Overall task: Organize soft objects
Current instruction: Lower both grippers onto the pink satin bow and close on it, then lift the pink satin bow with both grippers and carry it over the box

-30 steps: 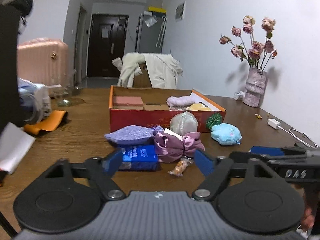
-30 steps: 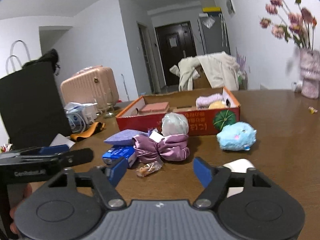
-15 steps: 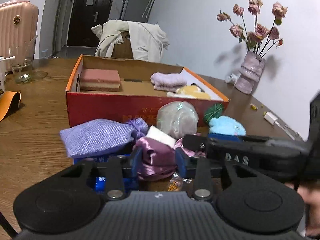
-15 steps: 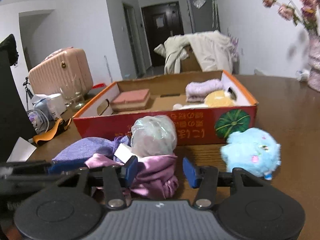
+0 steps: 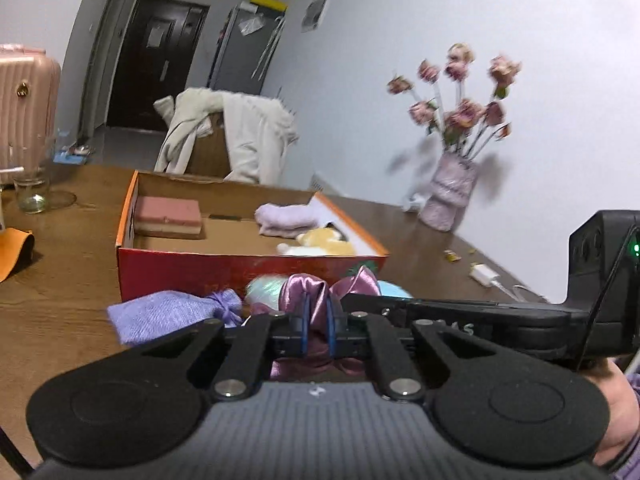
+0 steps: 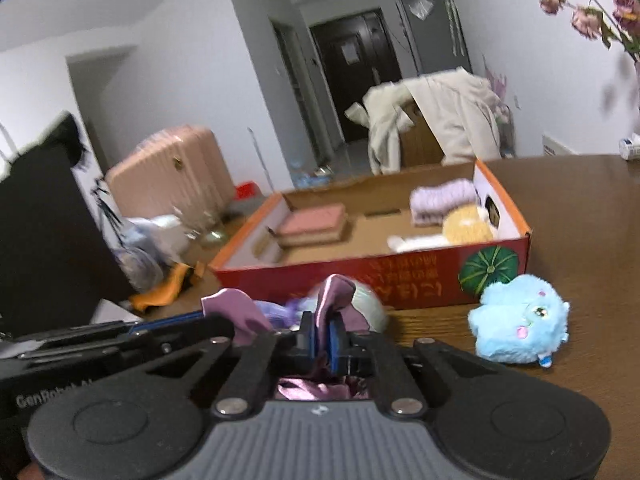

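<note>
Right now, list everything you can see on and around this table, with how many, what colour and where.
satin bow: one, mauve, before the box, pinched by both tools
drawstring pouch: one, lilac, table, left of bow
plush toy: one, light blue, table, right of bow
wrapped ball: one, pale green, behind bow
cardboard box: one, red and orange, table middle
sponge block: one, pink, box left
folded cloth: one, lilac, box right
yellow plush: one, box right
vase of roses: one, pink, far right
glass: one, clear, far left
suitcase: one, pink, floor
draped chair: one, cream, behind table
left tool: black, shut on bow
right tool: black, shut on bow
</note>
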Available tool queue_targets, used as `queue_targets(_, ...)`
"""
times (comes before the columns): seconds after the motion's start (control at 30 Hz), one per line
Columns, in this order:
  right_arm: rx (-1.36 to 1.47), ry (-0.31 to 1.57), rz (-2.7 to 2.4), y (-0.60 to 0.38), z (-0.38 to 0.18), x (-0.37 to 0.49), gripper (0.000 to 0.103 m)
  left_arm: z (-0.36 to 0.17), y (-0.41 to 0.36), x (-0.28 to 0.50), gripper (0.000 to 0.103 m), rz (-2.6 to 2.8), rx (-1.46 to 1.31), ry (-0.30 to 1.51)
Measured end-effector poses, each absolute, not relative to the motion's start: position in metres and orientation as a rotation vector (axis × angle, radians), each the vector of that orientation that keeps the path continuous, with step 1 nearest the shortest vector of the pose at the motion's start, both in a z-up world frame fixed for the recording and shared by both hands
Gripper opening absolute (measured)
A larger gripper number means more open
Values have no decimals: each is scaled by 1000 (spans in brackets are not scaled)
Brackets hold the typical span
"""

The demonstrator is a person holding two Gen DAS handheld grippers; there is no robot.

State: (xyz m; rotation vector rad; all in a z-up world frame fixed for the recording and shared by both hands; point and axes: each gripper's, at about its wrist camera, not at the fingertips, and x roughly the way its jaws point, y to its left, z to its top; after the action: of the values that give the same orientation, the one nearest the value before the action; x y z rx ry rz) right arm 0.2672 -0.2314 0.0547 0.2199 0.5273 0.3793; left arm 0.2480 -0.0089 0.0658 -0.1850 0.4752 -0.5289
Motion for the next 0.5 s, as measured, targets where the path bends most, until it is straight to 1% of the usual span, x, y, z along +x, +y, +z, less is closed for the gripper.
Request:
queue_targets(0.13,207,508,424,-231,45,213,7,55,-1,196,9,-558,-160,466)
queue_targets(0.27,200,566,424,-224,18,183,7,28,1,163,9,-540,-147,508)
queue_targets(0.4,171,594,406,-217,1,164,7,9,5,145,14,-507,-147,569)
queue_targets(0.43,166,589,401,-218,-2,159,7,9,7,140,26,-501,-150,566)
queue_targets(0.47,168,587,400,-219,-3,155,8,9,9,137,42,-490,-162,559)
queue_targets(0.5,173,586,398,-219,-5,152,9,8,12,136,51,-472,-178,559)
